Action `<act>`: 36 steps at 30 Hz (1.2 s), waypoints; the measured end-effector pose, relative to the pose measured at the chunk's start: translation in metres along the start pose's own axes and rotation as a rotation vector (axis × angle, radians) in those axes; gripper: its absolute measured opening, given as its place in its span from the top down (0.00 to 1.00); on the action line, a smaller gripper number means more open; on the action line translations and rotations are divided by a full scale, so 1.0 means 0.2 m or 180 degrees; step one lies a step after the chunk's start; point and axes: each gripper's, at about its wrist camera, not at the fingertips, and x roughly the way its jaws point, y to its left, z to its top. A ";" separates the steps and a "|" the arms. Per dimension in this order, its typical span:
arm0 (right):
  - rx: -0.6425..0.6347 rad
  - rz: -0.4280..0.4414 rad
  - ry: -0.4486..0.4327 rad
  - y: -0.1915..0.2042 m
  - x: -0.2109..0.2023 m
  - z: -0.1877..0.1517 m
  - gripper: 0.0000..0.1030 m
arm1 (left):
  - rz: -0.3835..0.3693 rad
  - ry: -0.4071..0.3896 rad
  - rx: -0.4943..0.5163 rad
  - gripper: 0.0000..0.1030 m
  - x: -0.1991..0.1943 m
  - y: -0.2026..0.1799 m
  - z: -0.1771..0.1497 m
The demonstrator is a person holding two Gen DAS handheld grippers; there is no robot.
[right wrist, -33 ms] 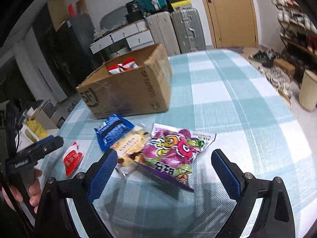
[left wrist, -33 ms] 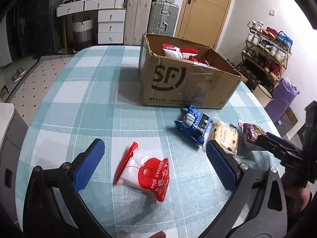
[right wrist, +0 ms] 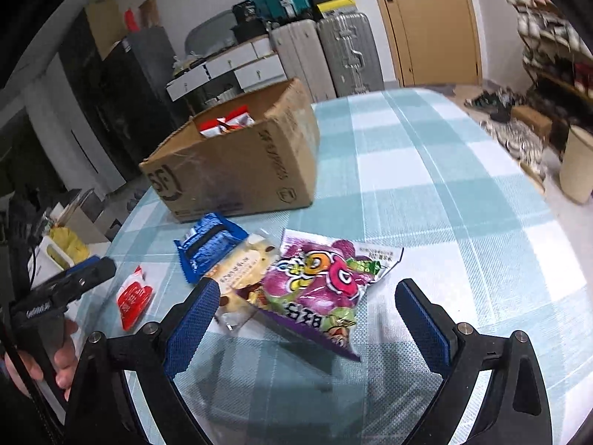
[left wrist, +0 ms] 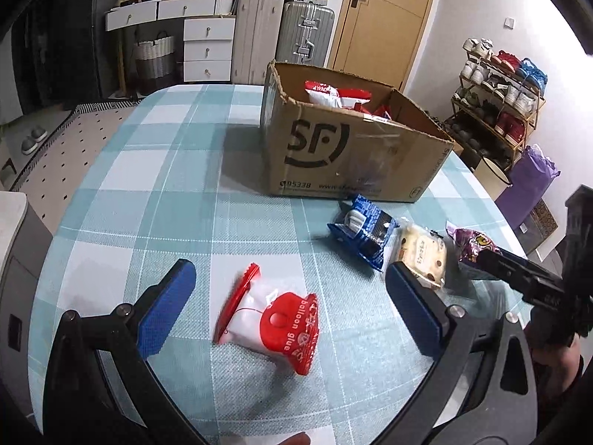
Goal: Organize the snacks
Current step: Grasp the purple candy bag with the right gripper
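Both your grippers are spread wide: left gripper (left wrist: 285, 304) straddles the red pack (left wrist: 272, 320), right gripper (right wrist: 307, 315) the purple bag (right wrist: 322, 289), both in front of the box (left wrist: 352, 148), which already holds red packets.

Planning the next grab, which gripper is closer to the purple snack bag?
Right. The right gripper brackets the purple snack bag; the left gripper brackets the red packet.

Both wrist views look down closely, sharing the cardboard box (left wrist: 352, 148) (right wrist: 237, 170)
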 end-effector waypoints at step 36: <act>0.0192 0.0656 -0.0185 -0.01 -0.04 -0.02 0.57 | 0.0061 0.0286 -0.0126 0.01 0.07 0.11 -0.07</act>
